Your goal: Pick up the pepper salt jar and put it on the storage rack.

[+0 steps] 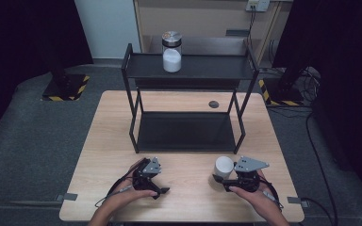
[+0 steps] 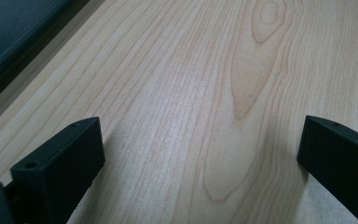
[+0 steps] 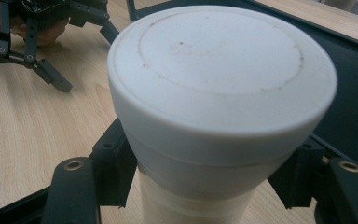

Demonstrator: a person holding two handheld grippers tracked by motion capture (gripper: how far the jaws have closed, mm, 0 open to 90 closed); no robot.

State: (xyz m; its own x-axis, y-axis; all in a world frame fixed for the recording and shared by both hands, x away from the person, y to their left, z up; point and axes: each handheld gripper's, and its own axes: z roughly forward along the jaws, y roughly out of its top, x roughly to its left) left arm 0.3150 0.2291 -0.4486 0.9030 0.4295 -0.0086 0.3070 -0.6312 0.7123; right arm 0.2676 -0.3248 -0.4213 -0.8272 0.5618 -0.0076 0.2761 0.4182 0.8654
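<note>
A white round container [image 1: 224, 166] with a white lid [image 3: 221, 60] stands on the wooden table [image 1: 108, 141] near its front right. My right gripper [image 1: 220, 178] is shut on it, with its black pads [image 3: 114, 163] pressed against the body just under the lid. My left gripper [image 1: 162, 181] rests at the front left with its jaws pointing right. It is open, and between its jaws [image 2: 200, 140] there is bare wood. From the right gripper view the left gripper [image 3: 42, 56] lies to the upper left, held by a hand.
A black two-tier metal rack [image 1: 188, 70] stands at the middle and back of the table. On its top shelf is a glass jar [image 1: 172, 52] with white powder and a metal lid. A dark cable hole [image 1: 213, 104] sits behind the rack's lower shelf.
</note>
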